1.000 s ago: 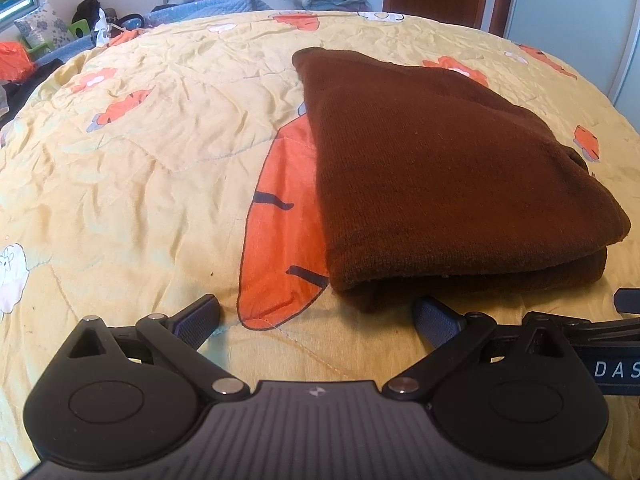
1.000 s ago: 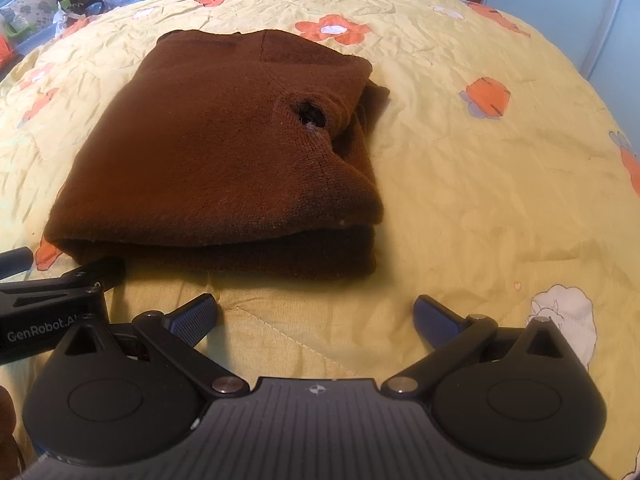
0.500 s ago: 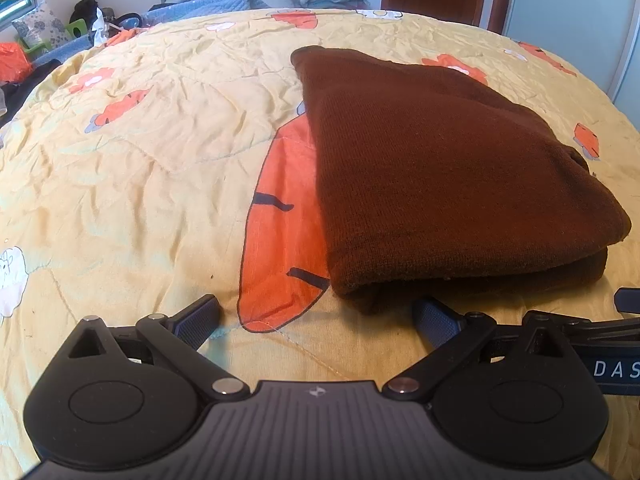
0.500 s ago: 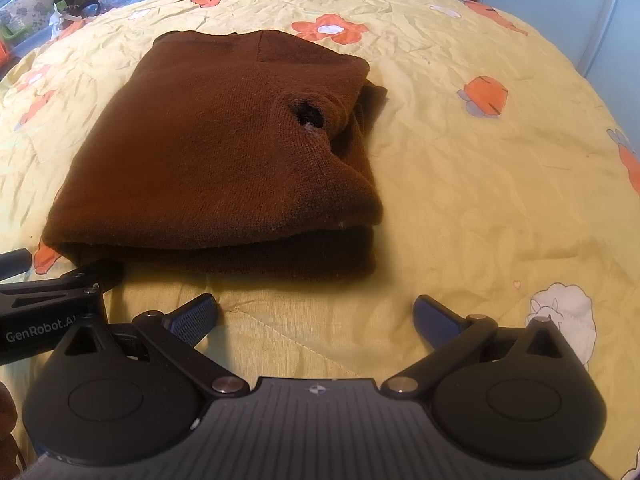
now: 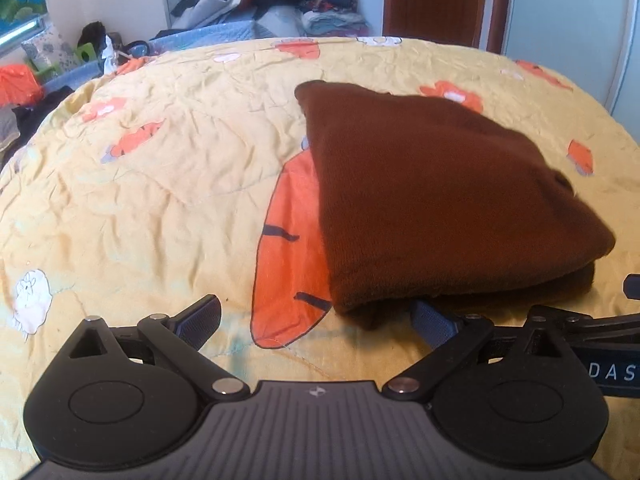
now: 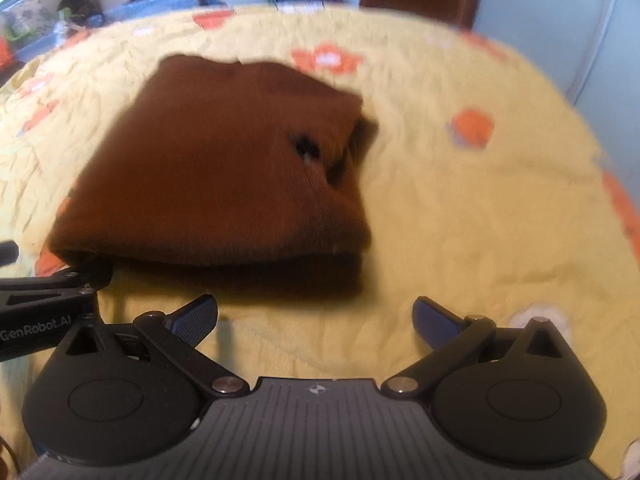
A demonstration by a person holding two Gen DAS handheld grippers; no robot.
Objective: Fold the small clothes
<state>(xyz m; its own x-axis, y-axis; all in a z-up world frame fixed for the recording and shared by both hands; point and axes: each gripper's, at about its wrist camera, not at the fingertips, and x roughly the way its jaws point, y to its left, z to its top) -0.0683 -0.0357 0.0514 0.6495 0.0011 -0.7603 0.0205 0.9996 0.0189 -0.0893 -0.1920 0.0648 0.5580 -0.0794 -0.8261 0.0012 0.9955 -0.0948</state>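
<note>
A dark brown knitted garment (image 5: 432, 200), soft and thick, lies folded into a compact stack of layers on a wrinkled yellow quilted bedspread (image 5: 160, 200) printed with orange carrots and small white flowers; its folded edge faces both cameras, which suggests the fold is done or nearly so and the garment has been set down to rest flat. The left gripper (image 5: 316, 316) sits low at the near left corner of the stack with its fingers spread wide and nothing between them, the right-hand pad (image 5: 430, 318) just at, perhaps touching, the lowest layer. The right gripper (image 6: 316, 314) hangs a little short of the garment (image 6: 224, 168), fingers equally wide apart and empty; its view is blurred. A small dark hole or opening (image 6: 306, 148) shows near the stack's right side. White lettering reads "GenRobot.AI" on the left tool's side (image 6: 36, 324) as the right camera sees it, and "DAS", cut off, on the right tool (image 5: 612, 372)
</note>
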